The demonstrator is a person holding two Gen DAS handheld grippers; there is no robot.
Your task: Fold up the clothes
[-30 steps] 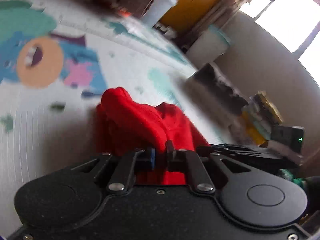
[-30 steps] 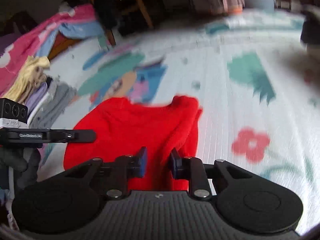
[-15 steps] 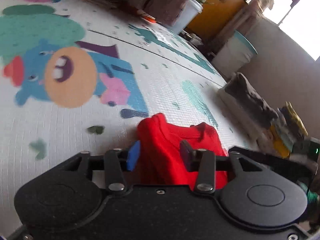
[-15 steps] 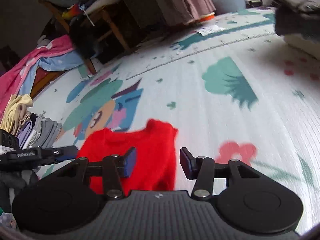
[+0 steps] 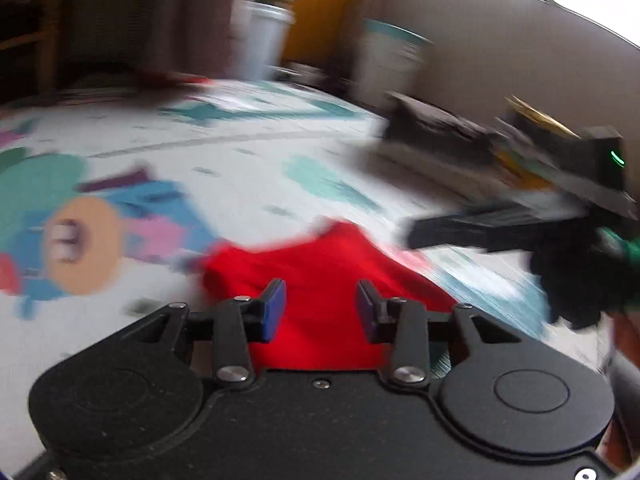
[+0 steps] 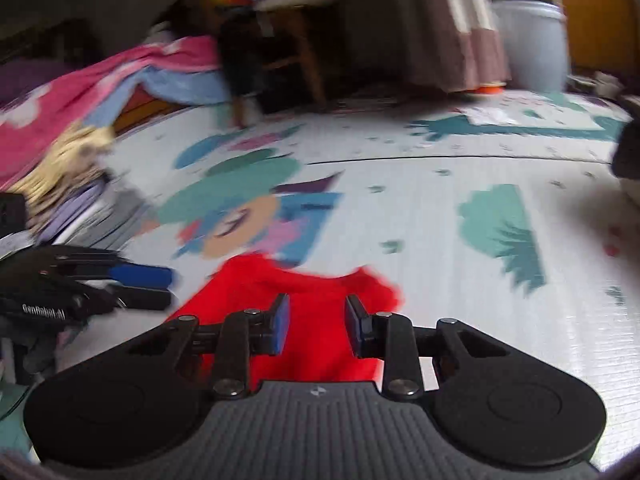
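Left gripper (image 5: 320, 306): fingers spread wide, empty, poised above the red garment (image 5: 320, 280). Right gripper (image 6: 315, 324): fingers likewise parted, empty, the same soft, folded red cloth seen between and beyond them. The garment lies flat on a ribbed, cartoon-printed play mat (image 6: 440, 232). Folded clothes (image 6: 76, 204) are stacked at the mat's edge.

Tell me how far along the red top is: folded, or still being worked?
Done: the red garment lies on the play mat as a compact folded shape. In hand: nothing; the left tongs and the right tongs are both open above it. Left: it appears not yet set on the folded stack beside the mat; blur hides whether another fold is needed.
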